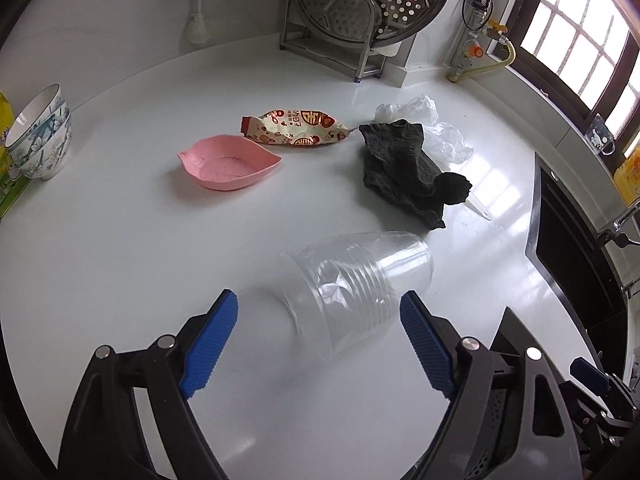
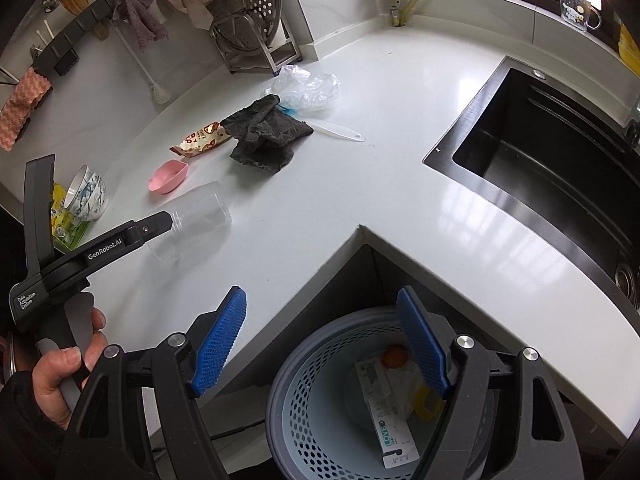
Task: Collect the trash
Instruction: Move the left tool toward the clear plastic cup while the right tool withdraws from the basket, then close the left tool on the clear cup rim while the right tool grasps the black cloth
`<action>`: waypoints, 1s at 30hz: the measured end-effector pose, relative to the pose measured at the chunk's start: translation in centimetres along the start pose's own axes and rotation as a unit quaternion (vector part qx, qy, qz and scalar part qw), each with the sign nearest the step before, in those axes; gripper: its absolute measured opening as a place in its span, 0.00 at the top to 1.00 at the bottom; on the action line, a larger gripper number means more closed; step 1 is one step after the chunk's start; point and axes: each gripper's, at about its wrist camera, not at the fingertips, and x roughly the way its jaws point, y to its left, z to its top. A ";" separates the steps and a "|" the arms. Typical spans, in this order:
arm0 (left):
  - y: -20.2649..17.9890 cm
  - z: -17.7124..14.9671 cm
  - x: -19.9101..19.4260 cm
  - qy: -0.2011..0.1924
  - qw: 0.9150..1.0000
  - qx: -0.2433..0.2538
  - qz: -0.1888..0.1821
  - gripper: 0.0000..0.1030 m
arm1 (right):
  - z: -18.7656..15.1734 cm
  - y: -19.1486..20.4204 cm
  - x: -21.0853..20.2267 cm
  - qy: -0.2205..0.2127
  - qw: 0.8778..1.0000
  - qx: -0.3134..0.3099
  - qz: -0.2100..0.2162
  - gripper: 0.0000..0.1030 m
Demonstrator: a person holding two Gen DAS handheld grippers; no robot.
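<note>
A clear plastic cup [image 1: 352, 280] lies on its side on the white counter [image 1: 120, 248], its mouth toward me. My left gripper [image 1: 318, 304] is open, its blue pads on either side of the cup's rim end, not touching it. The cup also shows in the right wrist view [image 2: 200, 216], with the left gripper's finger in front of it. My right gripper [image 2: 322, 300] is open and empty, held over a grey perforated trash basket [image 2: 320, 408] on the floor, which holds packaging and scraps. A snack wrapper [image 1: 296, 128] and a crumpled plastic bag [image 1: 424, 120] lie farther back.
A pink leaf-shaped dish [image 1: 230, 162], a dark grey cloth [image 1: 408, 168], stacked bowls [image 1: 40, 136] and a steel rack [image 1: 352, 16] stand on the counter. A white plastic spoon [image 2: 340, 130] lies by the cloth. A black sink [image 2: 552, 152] is at the right.
</note>
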 end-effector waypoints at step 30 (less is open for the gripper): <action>1.6 1.9 2.0 0.026 0.998 0.027 -0.047 0.93 | 9.2 -0.7 4.9 -0.042 0.998 -0.022 -0.036 0.28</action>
